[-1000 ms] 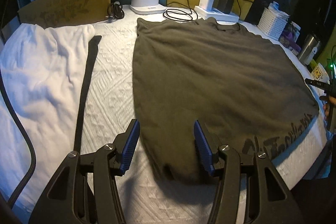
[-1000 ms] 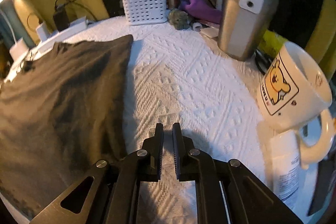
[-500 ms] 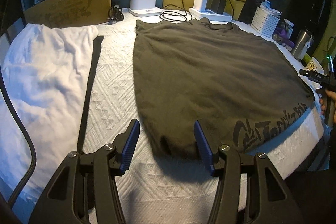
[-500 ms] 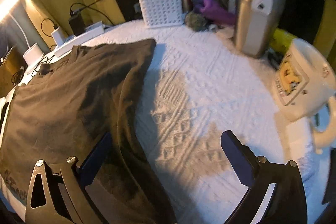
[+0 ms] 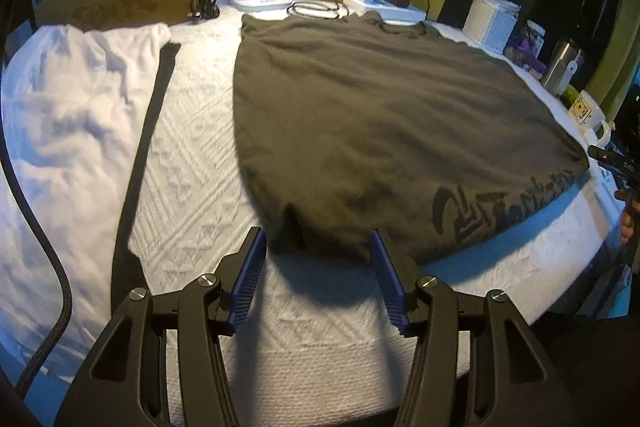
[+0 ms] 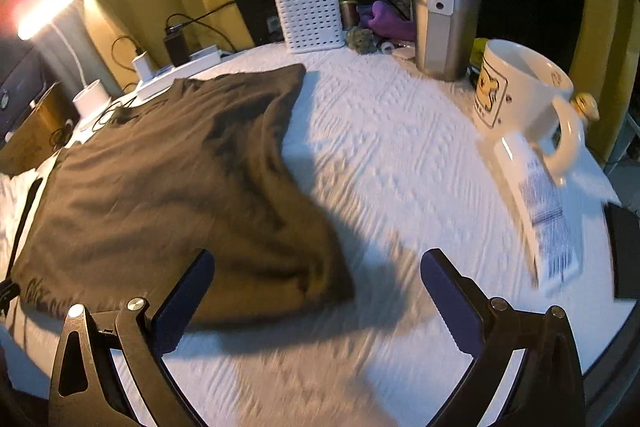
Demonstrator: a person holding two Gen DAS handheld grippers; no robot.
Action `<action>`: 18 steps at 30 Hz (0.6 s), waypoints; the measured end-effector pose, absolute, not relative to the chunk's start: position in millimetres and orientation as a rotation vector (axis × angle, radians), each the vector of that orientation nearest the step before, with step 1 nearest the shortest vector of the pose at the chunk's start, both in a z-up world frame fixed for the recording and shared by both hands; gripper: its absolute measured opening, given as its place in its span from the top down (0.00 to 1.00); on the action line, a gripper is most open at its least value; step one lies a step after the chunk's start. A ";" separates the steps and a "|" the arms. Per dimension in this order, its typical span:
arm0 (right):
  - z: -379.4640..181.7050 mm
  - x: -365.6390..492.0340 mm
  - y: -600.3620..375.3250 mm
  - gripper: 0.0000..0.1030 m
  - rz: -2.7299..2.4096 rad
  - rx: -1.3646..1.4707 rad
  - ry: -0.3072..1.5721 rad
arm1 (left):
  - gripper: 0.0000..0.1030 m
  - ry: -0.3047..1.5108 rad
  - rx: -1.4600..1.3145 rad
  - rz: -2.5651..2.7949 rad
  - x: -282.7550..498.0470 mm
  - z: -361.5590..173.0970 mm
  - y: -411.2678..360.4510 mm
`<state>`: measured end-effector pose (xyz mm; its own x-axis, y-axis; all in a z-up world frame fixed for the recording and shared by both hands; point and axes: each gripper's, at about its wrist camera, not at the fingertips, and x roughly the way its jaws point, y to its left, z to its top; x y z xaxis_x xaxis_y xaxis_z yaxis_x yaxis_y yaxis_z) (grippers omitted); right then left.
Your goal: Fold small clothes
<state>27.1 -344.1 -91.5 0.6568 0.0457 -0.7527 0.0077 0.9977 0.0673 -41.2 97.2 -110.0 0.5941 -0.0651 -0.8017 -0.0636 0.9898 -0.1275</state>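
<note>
- The dark olive-brown T-shirt (image 5: 384,131) lay spread flat on the white textured bedspread (image 5: 192,195), with a black printed logo along its near hem.
- The left gripper (image 5: 316,267) was open pretty wide with nothing in it, right at the shirt's near corner.
- The right gripper (image 6: 316,291) was spread even wider, also empty, hovering at the shirt's other corner.
- A cream bear mug (image 6: 520,95) and steel tumbler (image 6: 444,19) sat off to the side.
</note>
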 end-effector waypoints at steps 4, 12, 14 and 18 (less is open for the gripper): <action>-102.7 12.0 -335.8 0.00 0.012 0.047 0.870 | 0.48 0.919 -0.099 0.026 -47.6 -111.1 99.9; -108.6 -3.4 -320.5 0.01 0.050 0.072 0.879 | 0.48 0.883 -0.129 0.105 -61.7 -101.3 126.4; -109.0 -5.4 -315.0 0.01 0.078 0.084 0.882 | 0.48 0.864 -0.135 0.115 -61.8 -97.1 128.1; -112.0 -2.3 -304.0 0.01 0.124 0.110 0.888 | 0.48 0.849 -0.151 0.117 -57.1 -91.6 129.7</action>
